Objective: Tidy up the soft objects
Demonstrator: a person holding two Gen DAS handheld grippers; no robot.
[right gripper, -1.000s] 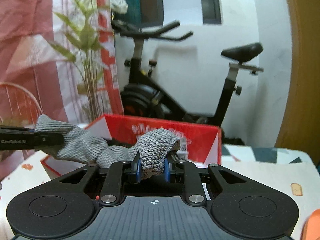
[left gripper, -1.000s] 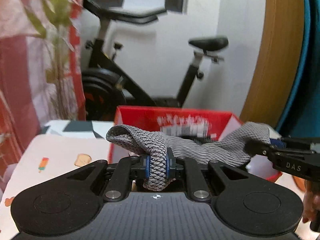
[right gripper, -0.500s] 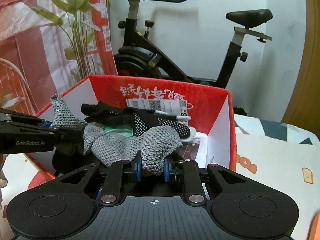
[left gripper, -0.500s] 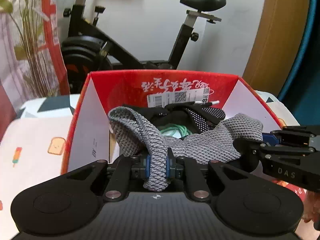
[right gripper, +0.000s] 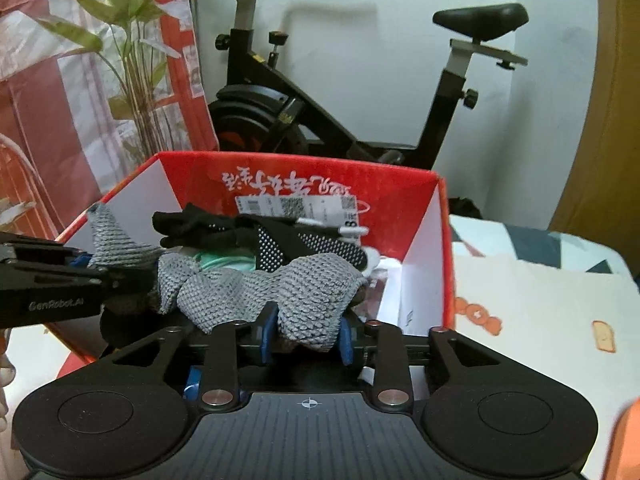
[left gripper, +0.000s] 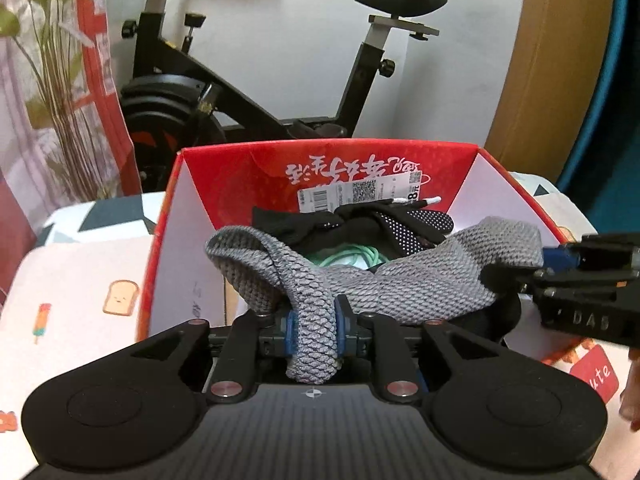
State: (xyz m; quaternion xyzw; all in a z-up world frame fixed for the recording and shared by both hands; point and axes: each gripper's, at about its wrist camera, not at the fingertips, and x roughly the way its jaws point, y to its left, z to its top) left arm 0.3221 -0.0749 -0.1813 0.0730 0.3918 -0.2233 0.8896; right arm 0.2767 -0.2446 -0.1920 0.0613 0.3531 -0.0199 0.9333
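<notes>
Left gripper (left gripper: 313, 330): jaws opening, blue pads still touching either side of one end of the grey knitted cloth (left gripper: 400, 280), which passes between them and drapes forward. Right gripper (right gripper: 306, 338): jaws also opening, blue pads set visibly wider, the cloth's other end lying bunched between them; whether the pads still press on it cannot be told with certainty, and a gap shows at the left pad. In the left wrist view the right gripper enters from the right edge at the cloth's far end; in the right wrist view the left gripper enters from the left edge likewise. The cloth spans between the two grippers, sagging over the near part of the red cardboard box (left gripper: 240, 176), above the contents. Inside the box, behind the cloth: black gloves with white grip dots (left gripper: 404, 228) and a mint-green cord (left gripper: 352, 254). A white barcode label (left gripper: 360, 192) is stuck on the box's far inner wall. The box stands on a patterned tablecloth (left gripper: 80, 280). Beyond: black exercise bike (left gripper: 248, 92) against the white wall, green plant (right gripper: 120, 52) at left.
</notes>
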